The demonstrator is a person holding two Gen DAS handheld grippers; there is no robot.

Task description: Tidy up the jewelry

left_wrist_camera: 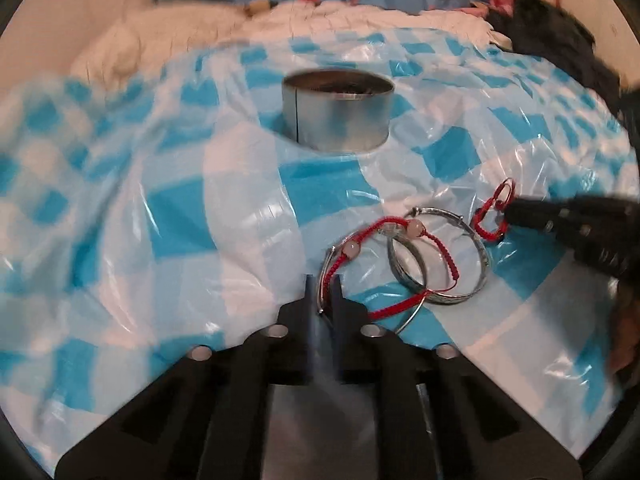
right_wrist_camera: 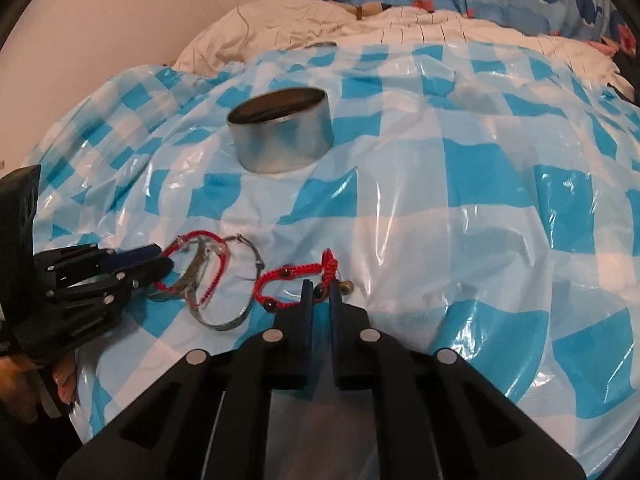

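Left gripper (left_wrist_camera: 323, 294): pinching thin silver bangle (left_wrist_camera: 404, 320) with red beaded cord (left_wrist_camera: 400, 226). Right gripper (right_wrist_camera: 318, 292): pinching small red bracelet (right_wrist_camera: 280, 280). All lying on checkered sheet (right_wrist_camera: 440, 200) before tin (right_wrist_camera: 282, 136). Advice: lift each separately, avoiding snagging wide bangle (left_wrist_camera: 460, 292).

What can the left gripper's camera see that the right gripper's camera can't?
Only the left view shows the dark fuzzy cloth at the far right. Only the right view shows a hand holding the left gripper. Both show the metal tin, the silver bangles, the red cord bracelets and the blue checked plastic sheet.
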